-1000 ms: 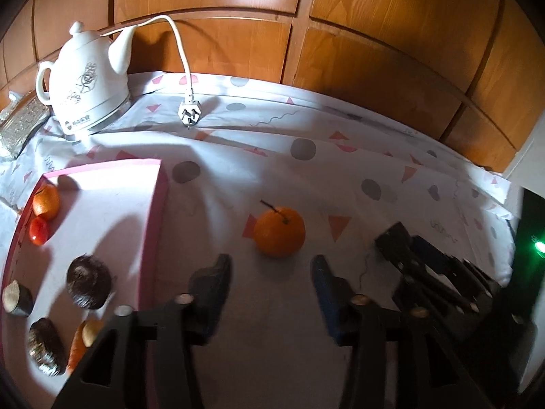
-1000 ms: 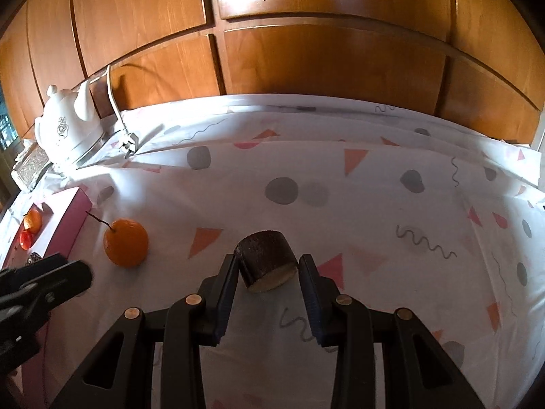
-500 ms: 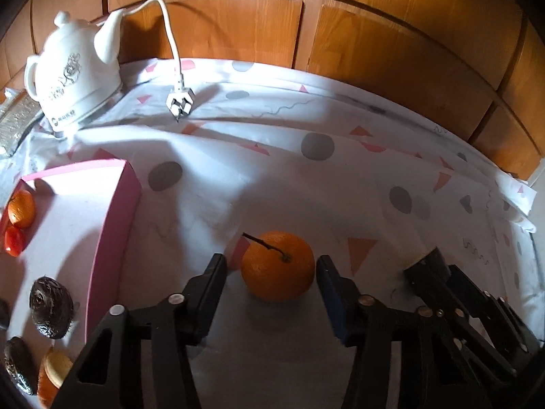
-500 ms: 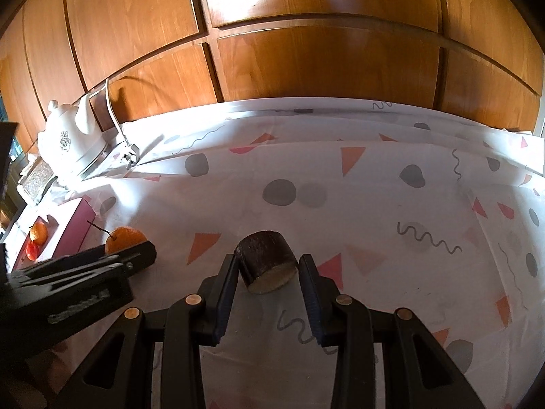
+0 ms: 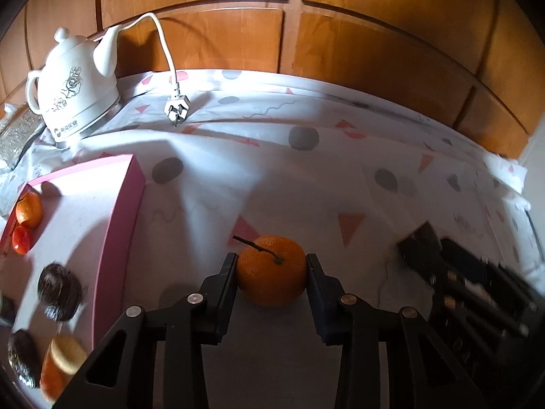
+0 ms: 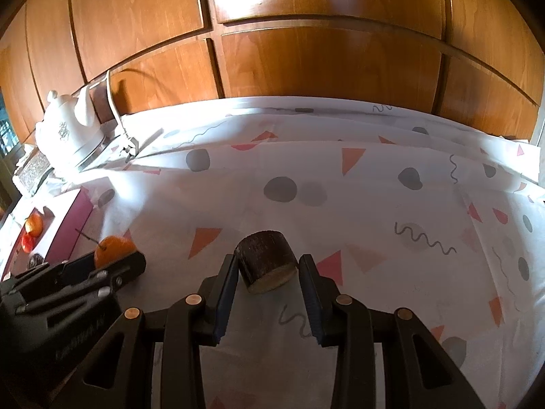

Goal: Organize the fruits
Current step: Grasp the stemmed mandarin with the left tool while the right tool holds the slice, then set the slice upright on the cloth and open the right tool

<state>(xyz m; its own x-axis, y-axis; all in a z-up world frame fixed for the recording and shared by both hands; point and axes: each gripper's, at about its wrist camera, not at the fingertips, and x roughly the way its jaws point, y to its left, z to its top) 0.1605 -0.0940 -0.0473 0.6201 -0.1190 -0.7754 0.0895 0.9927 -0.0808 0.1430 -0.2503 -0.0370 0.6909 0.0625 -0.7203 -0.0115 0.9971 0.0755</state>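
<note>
An orange with a stem [image 5: 271, 274] sits on the patterned cloth between the fingers of my left gripper [image 5: 271, 272], whose jaws are closed against both its sides. It also shows in the right wrist view [image 6: 114, 248]. My right gripper [image 6: 267, 269] is shut on a dark brown cut fruit piece [image 6: 266, 260], held just above the cloth. A pink tray [image 5: 117, 238] at the left holds a small orange [image 5: 29, 209], a red fruit [image 5: 22, 239] and several dark pieces [image 5: 59, 291].
A white kettle [image 5: 75, 88] with a loose cord and plug [image 5: 176, 110] stands at the back left by the wooden wall panels. A glass box [image 5: 13, 133] sits at the far left. The right gripper shows at the right in the left wrist view [image 5: 453, 272].
My left gripper moved forward to the orange and its jaws closed from wide apart onto its sides. The right gripper kept its hold on the brown piece, almost still.
</note>
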